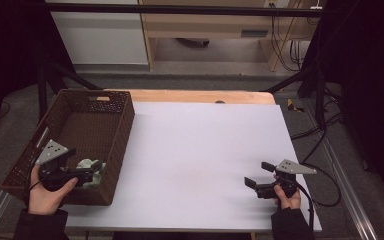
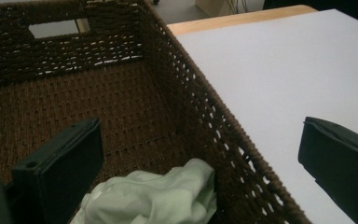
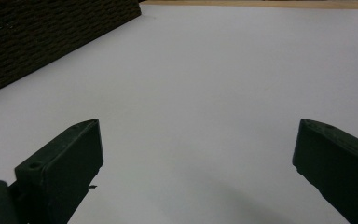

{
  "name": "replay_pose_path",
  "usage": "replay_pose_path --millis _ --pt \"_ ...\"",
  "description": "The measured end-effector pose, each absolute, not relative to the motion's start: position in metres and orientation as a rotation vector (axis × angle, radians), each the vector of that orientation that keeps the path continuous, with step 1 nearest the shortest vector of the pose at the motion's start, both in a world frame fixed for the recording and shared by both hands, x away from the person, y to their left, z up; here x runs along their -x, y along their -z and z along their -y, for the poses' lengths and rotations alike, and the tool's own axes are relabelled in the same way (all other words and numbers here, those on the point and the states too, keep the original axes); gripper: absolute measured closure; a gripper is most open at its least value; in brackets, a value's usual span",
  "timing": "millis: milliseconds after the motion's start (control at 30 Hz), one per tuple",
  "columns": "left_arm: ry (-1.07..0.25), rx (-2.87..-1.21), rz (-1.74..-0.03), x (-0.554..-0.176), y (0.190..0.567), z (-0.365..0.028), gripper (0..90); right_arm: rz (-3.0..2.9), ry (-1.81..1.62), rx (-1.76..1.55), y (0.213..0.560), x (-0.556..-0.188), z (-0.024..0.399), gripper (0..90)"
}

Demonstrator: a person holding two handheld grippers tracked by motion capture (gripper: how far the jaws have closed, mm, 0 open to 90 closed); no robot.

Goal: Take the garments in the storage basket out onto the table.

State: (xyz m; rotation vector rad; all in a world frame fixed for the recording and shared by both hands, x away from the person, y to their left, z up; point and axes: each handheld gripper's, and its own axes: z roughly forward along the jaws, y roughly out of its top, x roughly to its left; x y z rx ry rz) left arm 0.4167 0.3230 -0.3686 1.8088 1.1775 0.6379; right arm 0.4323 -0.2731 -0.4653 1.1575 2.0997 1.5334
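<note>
Left gripper view cuts off the cloth, seemingly loose between released left tongs.

Wooden table under white sheet, brown wicker basket at left.

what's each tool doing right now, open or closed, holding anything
Left tool: open, holding nothing, above the pale green cloth in the basket.
Right tool: open, holding nothing, over the white sheet.
</note>
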Motion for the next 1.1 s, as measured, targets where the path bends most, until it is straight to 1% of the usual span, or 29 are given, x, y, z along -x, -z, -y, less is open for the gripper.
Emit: replay_pose_path --millis 133,333,467,533,600,700,733,833,867,933,1000,1100 --pt "-0.633 -1.832 -1.198 -0.418 0.372 -0.325 0.0 -2.103 -1.531 -1.16 0.465 -0.432 0.273 2.3" --pt "-0.665 -1.883 -1.252 -0.422 0.38 -0.327 0.3 -2.104 -1.53 -1.16 0.465 -0.432 0.273 2.3" --pt "-0.645 -1.915 -1.29 -0.424 0.384 -0.329 2.4 -2.102 -1.529 -1.158 0.466 -0.432 0.273 2.3" --pt "-0.644 -1.924 -1.292 -0.423 0.384 -0.329 6.1 -2.102 -1.527 -1.157 0.466 -0.433 0.273 2.3" --pt "-0.637 -1.96 -1.313 -0.424 0.385 -0.329 7.1 -2.102 -1.528 -1.157 0.466 -0.433 0.273 2.3" --pt "-0.614 -1.95 -1.339 -0.424 0.385 -0.33 9.1 -2.102 -1.527 -1.159 0.466 -0.433 0.273 2.3" --pt "-0.604 -1.946 -1.352 -0.424 0.385 -0.331 11.3 -2.102 -1.528 -1.158 0.466 -0.433 0.273 2.3" --pt "-0.587 -1.939 -1.365 -0.424 0.386 -0.331 12.5 -2.102 -1.527 -1.159 0.466 -0.433 0.273 2.3" --pt "-0.601 -1.942 -1.36 -0.424 0.386 -0.331 14.3 -2.103 -1.526 -1.158 0.466 -0.433 0.273 2.3" --pt "-0.631 -1.939 -1.369 -0.425 0.386 -0.332 23.4 -2.102 -1.527 -1.158 0.466 -0.433 0.273 2.3" --pt "-0.62 -1.928 -1.376 -0.425 0.386 -0.332 23.9 -2.103 -1.527 -1.159 0.466 -0.433 0.273 2.3" --pt "-0.613 -1.926 -1.371 -0.426 0.385 -0.332 29.4 -2.103 -1.526 -1.16 0.466 -0.433 0.273 2.3"
